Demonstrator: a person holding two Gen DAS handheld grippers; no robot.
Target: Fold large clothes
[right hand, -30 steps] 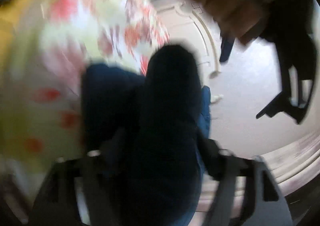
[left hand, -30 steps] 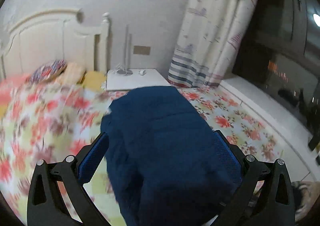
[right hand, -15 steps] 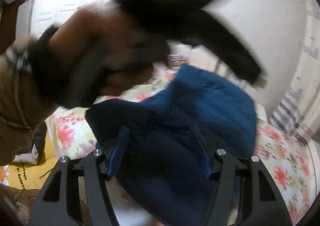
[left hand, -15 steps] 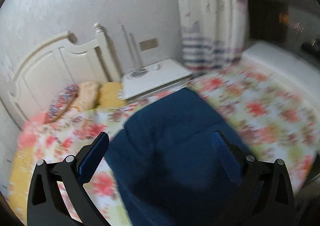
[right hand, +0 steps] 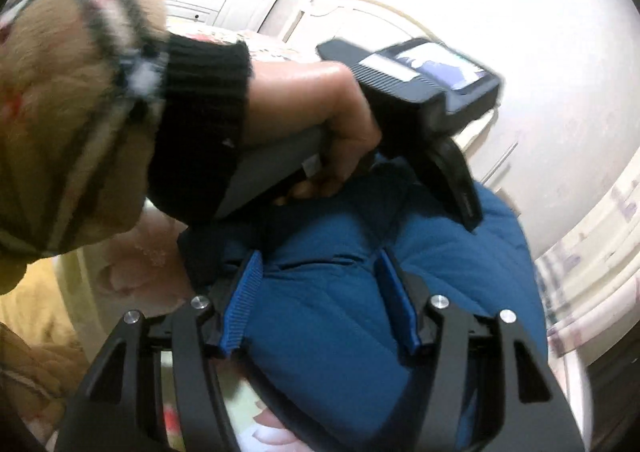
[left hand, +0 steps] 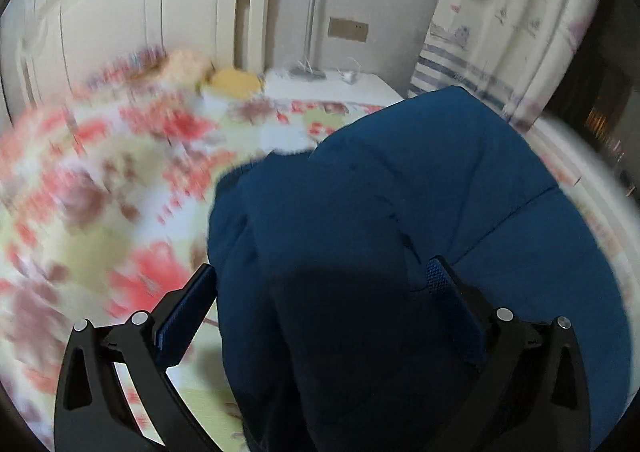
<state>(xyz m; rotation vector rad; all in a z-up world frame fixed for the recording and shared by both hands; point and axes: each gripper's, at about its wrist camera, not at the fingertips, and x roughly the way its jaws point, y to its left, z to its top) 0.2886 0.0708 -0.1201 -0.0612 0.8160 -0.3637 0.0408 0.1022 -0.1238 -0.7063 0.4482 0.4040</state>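
Bedspread (left hand: pixel 100 212) under blue jacket (left hand: pixel 400 212) — no containers.

I see a bed (left hand: pixel 120 212) covered with a floral sheet (left hand: pixel 100 180) in red, white and pale green, and its white headboard (left hand: pixel 120 24) stands against the wall. On the sheet lies a bulky dark blue garment (left hand: pixel 400 212), partly folded over itself. Near the headboard I see a yellow pillow (left hand: pixel 236 81) and a second pillow (left hand: pixel 184 66), too blurred to describe.
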